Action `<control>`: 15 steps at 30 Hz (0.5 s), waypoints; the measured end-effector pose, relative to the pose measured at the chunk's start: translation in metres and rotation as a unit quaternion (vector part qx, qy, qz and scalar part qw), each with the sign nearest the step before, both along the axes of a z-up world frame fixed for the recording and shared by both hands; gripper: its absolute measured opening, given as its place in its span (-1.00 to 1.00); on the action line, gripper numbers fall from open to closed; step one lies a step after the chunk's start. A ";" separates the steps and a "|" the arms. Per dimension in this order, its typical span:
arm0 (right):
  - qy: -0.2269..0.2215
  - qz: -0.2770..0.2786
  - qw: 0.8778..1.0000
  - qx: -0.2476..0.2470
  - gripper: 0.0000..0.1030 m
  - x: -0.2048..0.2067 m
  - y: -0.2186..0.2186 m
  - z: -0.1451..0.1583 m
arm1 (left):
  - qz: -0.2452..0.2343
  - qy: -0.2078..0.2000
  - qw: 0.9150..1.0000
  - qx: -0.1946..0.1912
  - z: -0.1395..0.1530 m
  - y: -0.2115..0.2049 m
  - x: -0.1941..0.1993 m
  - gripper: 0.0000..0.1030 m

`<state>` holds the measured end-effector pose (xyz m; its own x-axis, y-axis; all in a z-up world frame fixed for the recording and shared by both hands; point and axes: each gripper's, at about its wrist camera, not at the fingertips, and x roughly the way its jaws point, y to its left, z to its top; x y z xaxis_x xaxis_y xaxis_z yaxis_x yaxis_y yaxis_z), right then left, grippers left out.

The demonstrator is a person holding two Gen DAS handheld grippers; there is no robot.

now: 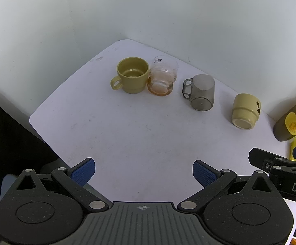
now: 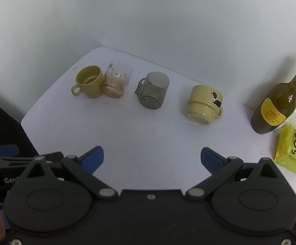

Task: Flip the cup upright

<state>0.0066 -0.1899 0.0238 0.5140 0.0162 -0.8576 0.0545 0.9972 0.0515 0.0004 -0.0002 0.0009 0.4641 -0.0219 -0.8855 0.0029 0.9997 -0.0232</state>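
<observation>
Right wrist view: upside-down cream cup (image 2: 204, 104) well beyond spread fingers (image 2: 209, 159).

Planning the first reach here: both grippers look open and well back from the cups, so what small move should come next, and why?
Probably ease the right gripper forward toward the pale yellow mug. It appears to sit bottom-up, stands apart from the others, and lies closest to that gripper. The grey cup looks inverted too, while the olive mug already shows its open mouth.
</observation>
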 end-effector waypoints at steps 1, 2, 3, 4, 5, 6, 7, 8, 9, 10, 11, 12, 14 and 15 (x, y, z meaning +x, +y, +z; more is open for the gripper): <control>0.000 0.000 1.000 0.000 0.99 -0.002 0.000 0.001 | 0.000 0.000 1.000 0.000 0.002 0.000 -0.001 1.00; -0.001 -0.001 1.000 0.000 0.99 -0.002 0.001 0.001 | 0.000 0.000 1.000 0.000 0.002 0.000 0.000 1.00; -0.001 -0.001 1.000 0.000 0.99 -0.003 0.002 0.001 | 0.000 0.000 1.000 0.000 0.002 0.000 -0.001 1.00; -0.002 -0.001 1.000 -0.001 0.99 -0.003 0.002 0.001 | 0.000 0.000 1.000 0.000 0.002 0.000 -0.001 1.00; -0.002 -0.001 1.000 -0.001 0.99 -0.003 0.002 0.001 | 0.000 0.000 1.000 0.000 0.002 0.000 -0.001 1.00; -0.001 -0.001 1.000 0.000 0.99 -0.003 0.001 0.001 | 0.000 0.000 1.000 0.000 0.002 0.000 -0.001 1.00; -0.001 -0.001 1.000 0.000 0.99 -0.003 0.002 0.001 | 0.000 0.000 1.000 0.000 0.002 0.000 -0.001 1.00; 0.000 -0.001 1.000 0.001 0.99 -0.003 0.002 0.001 | 0.000 0.000 1.000 0.000 0.002 0.000 -0.001 1.00; -0.001 -0.001 1.000 0.000 0.99 -0.004 0.002 0.001 | 0.000 0.001 1.000 -0.001 0.002 0.001 -0.001 1.00; 0.000 -0.001 1.000 0.001 0.99 -0.004 0.002 0.001 | 0.000 0.000 1.000 0.000 0.002 0.000 -0.001 1.00; 0.001 -0.002 1.000 0.002 0.99 -0.003 0.003 0.000 | 0.000 0.000 1.000 0.000 0.002 0.000 -0.001 1.00; 0.001 -0.002 1.000 0.002 0.99 -0.003 0.002 0.000 | -0.001 0.000 1.000 0.000 0.003 0.000 -0.001 1.00; 0.001 -0.002 1.000 0.003 0.99 -0.002 0.002 -0.001 | 0.000 0.000 1.000 0.000 0.003 0.000 -0.002 1.00; 0.001 -0.002 1.000 0.003 0.99 -0.002 0.001 -0.001 | 0.000 -0.001 1.000 0.000 0.003 0.000 -0.002 1.00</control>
<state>0.0043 -0.1888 0.0227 0.5119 0.0191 -0.8588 0.0592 0.9966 0.0575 -0.0016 0.0001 0.0036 0.4650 -0.0214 -0.8850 0.0036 0.9997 -0.0223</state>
